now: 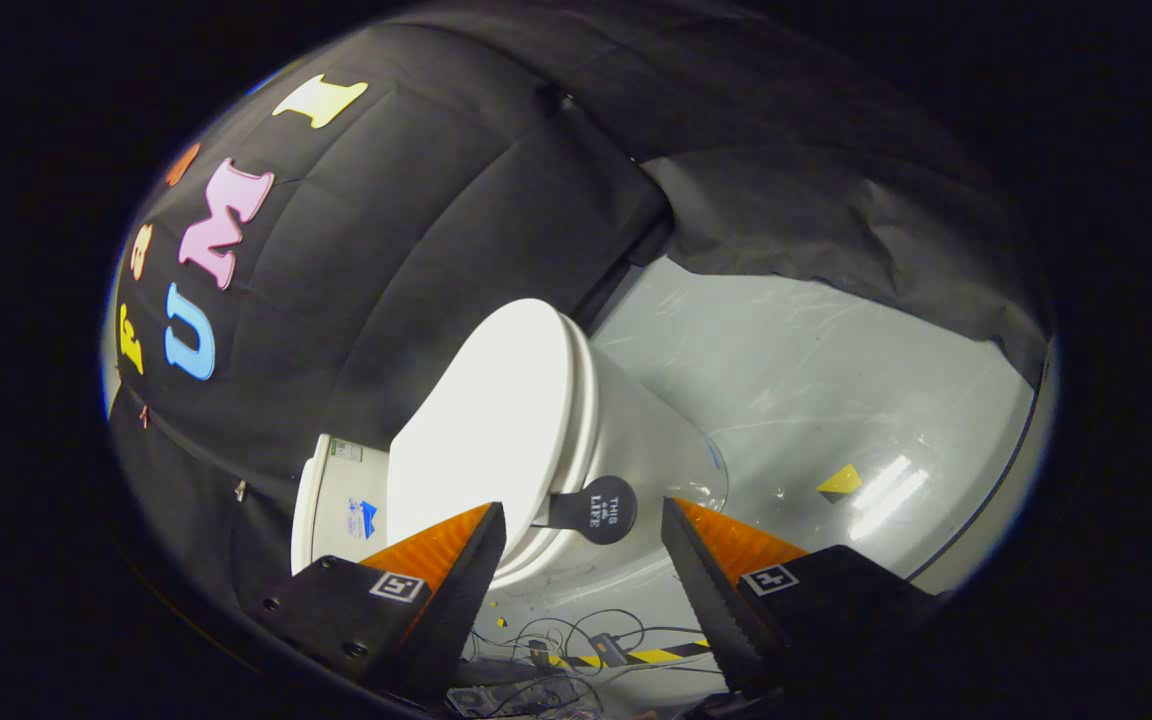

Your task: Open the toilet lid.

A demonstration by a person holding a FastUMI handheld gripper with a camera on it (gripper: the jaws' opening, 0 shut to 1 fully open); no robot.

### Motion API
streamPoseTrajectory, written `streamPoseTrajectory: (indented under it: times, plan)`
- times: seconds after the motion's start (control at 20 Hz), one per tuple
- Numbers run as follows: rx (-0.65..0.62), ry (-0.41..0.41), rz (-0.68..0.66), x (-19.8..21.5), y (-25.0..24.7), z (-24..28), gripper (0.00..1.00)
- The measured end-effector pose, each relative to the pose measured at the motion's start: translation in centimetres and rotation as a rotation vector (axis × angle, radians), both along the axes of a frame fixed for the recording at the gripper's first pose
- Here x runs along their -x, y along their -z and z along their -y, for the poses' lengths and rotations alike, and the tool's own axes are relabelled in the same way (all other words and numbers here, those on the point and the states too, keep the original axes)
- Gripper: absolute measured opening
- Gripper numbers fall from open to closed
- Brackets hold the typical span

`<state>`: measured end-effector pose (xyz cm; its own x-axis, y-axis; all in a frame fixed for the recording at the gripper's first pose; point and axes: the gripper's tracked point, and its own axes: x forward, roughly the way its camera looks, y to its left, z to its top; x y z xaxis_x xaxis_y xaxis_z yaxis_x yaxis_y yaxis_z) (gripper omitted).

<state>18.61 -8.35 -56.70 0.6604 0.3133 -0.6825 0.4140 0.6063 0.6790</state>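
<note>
The white, glossy oval toilet lid [481,420] lies closed on the toilet, flat on the seat rim, and sits just ahead of and between the gripper's fingers, nearer the left one. Its smooth plastic surface catches strong light and appears almost featureless. Under it, the white rounded toilet bowl [636,430] curves down to the floor. From the front edge of the lid a small black paddle-shaped handle tab [596,508] sticks out on a thin stem, its round disc carrying pale print; it hangs in the gap between the two fingers, touching neither. Behind the lid, toward the wall, stands the white boxy toilet tank [341,500], with a small sticker on its face.

The hand-held gripper [584,545] is spread wide, with nothing between its fingers. Each finger is a wedge-shaped block tapering to a point, the right one showing a toothed, serrated inner edge, and each bears a small square black-and-white marker on its back.

The pale grey floor [816,380] is smooth and shiny, scuffed with faint streaks. A small yellow diamond sticker [839,481] lies on it beyond the right finger. Below the fingers lie tangled thin black cables [576,640] and a strip of yellow-and-black hazard tape [646,657]. Creased black cloth [416,220] walls the booth behind the toilet.
</note>
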Motion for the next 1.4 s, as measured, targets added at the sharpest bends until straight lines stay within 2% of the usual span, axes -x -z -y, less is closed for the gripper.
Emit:
streamPoseTrajectory:
  times: [0.1,0.2,0.3,0.4,0.6,0.8,1.0,1.15,1.4]
  plan:
    - [-0.063,-0.003,-0.014,-0.6,1.2,-1.1,0.95]
    - [-0.094,0.014,-0.019,-1.1,2.0,-1.4,0.61]
    - [-0.118,0.093,0.012,-2.1,2.3,-0.9,0.27]
    - [-0.150,0.108,0.032,-1.0,0.8,-0.5,0.09]
    - [-0.107,0.062,0.038,-1.1,0.7,-1.4,0.09]
    - [-0.062,0.055,0.049,-1.6,-2.3,-1.2,0.05]
    - [0.013,0.016,0.084,-2.1,-5.9,-1.6,0.05]
    - [0.136,-0.033,0.122,-2.6,-8.9,-2.4,0.05]
    - [0.242,-0.071,0.198,-3.5,-15.8,-4.6,0.05]
